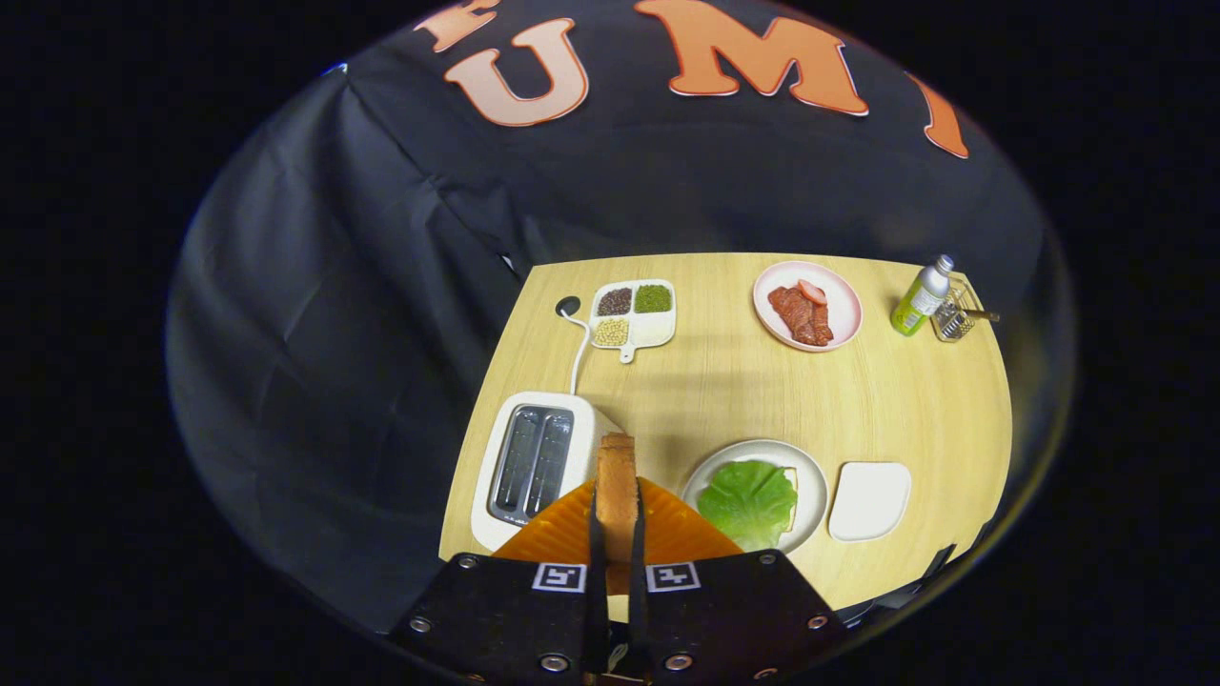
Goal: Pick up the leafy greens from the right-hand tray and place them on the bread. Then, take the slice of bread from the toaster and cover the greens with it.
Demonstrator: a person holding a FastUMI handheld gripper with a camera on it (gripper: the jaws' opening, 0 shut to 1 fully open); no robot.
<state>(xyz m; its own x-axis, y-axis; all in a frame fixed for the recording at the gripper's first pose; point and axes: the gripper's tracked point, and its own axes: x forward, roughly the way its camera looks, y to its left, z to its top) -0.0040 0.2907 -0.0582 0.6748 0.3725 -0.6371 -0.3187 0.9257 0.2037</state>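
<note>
Tongs [617, 534] clamped on bread slice [617, 491], above table between toaster [534, 462] and greens [748, 500]

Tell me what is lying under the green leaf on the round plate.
The leafy greens cover most of the plate; a bread edge seems to peek out beside them, the rest hidden. The claw holds a bread slice.

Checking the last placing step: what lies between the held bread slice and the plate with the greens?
In the gripper view, bare wooden table separates the bread slice, clamped by the gripper, from the plate with the greens. The toaster stands on the other side.
</note>
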